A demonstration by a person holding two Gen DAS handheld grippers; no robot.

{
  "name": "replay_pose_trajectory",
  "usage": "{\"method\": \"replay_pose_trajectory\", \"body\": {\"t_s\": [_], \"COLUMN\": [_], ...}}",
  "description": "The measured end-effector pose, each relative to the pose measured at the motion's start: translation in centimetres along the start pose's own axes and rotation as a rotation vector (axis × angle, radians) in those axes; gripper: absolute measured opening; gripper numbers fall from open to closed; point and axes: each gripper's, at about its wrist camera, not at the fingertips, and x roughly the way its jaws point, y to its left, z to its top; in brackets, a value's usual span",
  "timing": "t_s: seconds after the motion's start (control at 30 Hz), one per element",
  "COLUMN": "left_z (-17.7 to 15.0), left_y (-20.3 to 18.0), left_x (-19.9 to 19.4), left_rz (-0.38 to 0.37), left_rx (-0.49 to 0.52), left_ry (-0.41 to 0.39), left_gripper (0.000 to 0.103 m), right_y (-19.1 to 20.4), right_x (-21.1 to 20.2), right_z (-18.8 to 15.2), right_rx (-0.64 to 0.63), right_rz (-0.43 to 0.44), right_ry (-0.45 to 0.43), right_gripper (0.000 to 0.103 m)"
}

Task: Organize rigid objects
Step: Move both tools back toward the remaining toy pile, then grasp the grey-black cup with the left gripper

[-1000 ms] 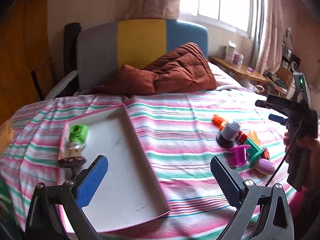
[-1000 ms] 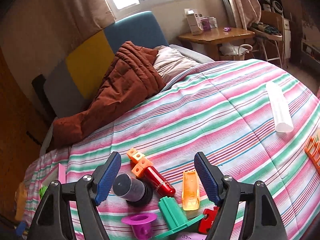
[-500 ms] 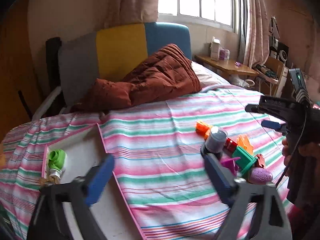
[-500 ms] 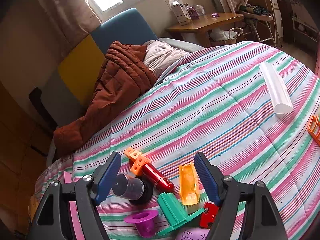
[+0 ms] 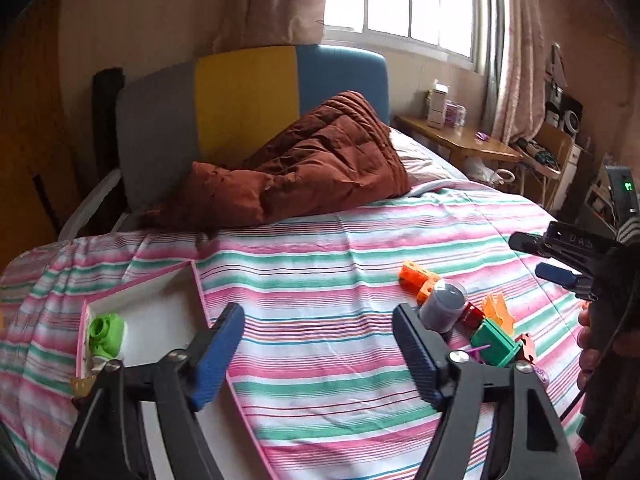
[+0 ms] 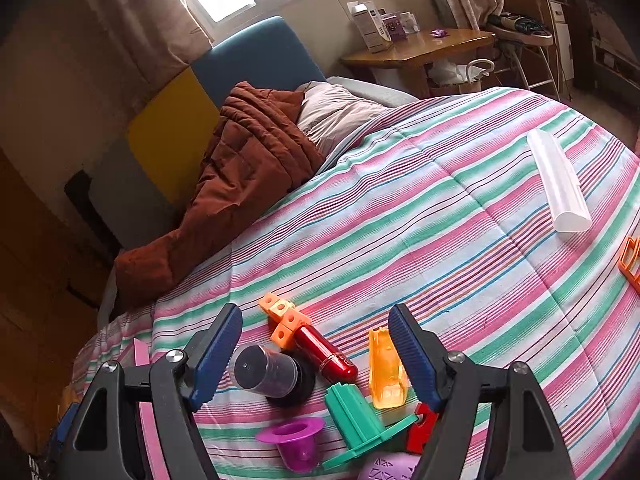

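The sorting looks barely begun. On the striped bedspread [image 5: 320, 272] lies a shallow tray [image 5: 160, 304] with a pink rim and a flat white floor, and it serves as the landmark here. Inside it, against its left wall, sits a green ring-shaped toy [image 5: 106, 332] of glossy moulded plastic, with some smaller thing I cannot make out just in front of it. The rest of the tray's floor that shows is bare.

The left tongs [image 5: 318, 356] hang over the tray's right edge, spread wide and gripping nothing; their blue pads are ribbed.

Well to the right of the tray lies the heap still to be moved. It includes an orange block [image 6: 282, 318] with round holes, a dark tub [image 6: 266, 370] with smoky see-through walls tipped on a black base, and a smooth red metallic tube [image 6: 326, 354] lying flat. Next to these lie a translucent orange scoop [image 6: 384, 370], a green ridged piece [image 6: 354, 416], a purple cup [image 6: 292, 442] with a flared brim, a small red part [image 6: 420, 424] and a lilac patterned lump [image 6: 388, 470]. All look hard and light.

The right tongs [image 6: 316, 356] hover over this heap, equally wide apart and empty.

Farthest from the tray a frosted white tube [image 6: 558, 184] lies alone, with an orange frame [image 6: 631, 258] at the picture's edge.
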Motion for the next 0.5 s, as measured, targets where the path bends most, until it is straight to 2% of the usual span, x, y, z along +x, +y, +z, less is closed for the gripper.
{"method": "replay_pose_trajectory", "body": {"t_s": [0.07,0.13,0.33,0.5], "left_z": [0.3,0.5,1.1,1.1], "left_y": [-1.3,-2.6,-6.5,-8.7], "left_x": [1.0,1.8,5.4,8.6], "left_rz": [-0.063,-0.094,-0.151,-0.189], "left_rx": [0.019,0.041,0.142,0.17], "left_ry": [0.02,0.021,0.07,0.124], "left_gripper": [0.079,0.099,0.1,0.1], "right_y": [-0.4,-0.6,-1.2,-1.6], "right_x": [0.0,-0.1,-0.3,-0.1], "right_z": [0.1,0.2,0.4,0.6], "right_rx": [0.022,0.034,0.064,0.088], "right_rz": [0.004,0.005,0.009,0.023], "right_ry": [-0.002,-0.002,-0.012,-0.006], "right_gripper": [0.077,0.077,0.077,0.077]}}
